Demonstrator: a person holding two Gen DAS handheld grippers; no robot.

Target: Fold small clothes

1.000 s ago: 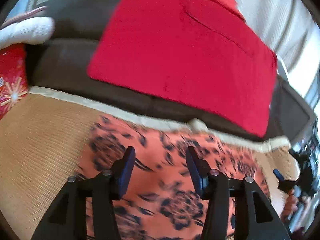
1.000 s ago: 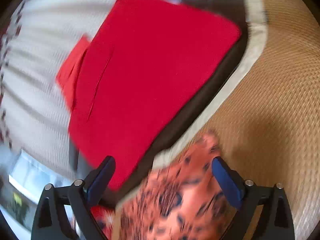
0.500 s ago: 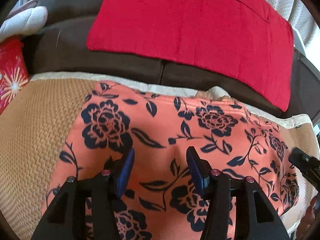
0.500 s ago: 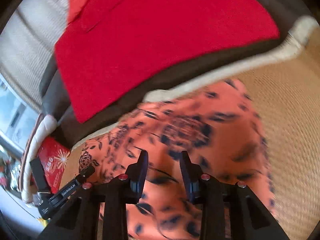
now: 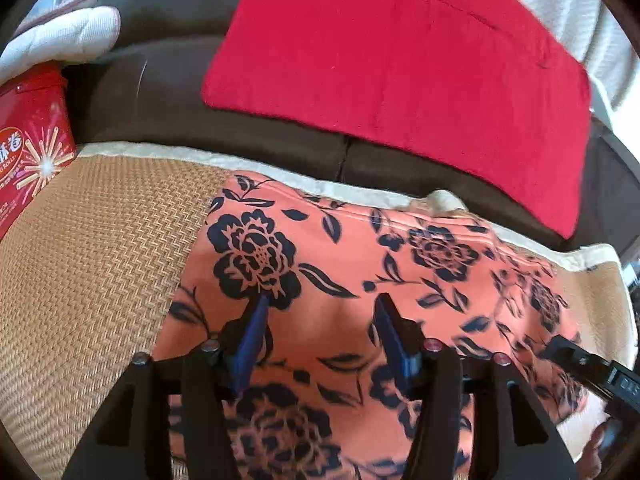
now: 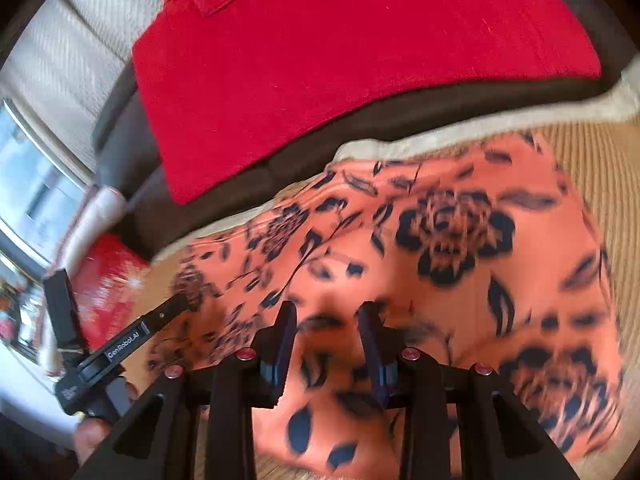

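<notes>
Nearest us, our left gripper (image 5: 320,312) hovers over the floral garment (image 5: 340,272), jaws opening, cloth below them but not pinched. Our right gripper (image 6: 326,316) sits narrowed over the same cloth; whether it pinches, we cannot tell. The garment lies on a woven mat (image 5: 92,272). Beyond: a red cushion (image 5: 400,52).

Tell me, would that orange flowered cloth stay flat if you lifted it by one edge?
Probably not. The orange flowered garment looks thin and already rumples along its far edge, so it would likely droop. It seems light. The woven mat under it looks textured, so it may drag rather than slide.
</notes>
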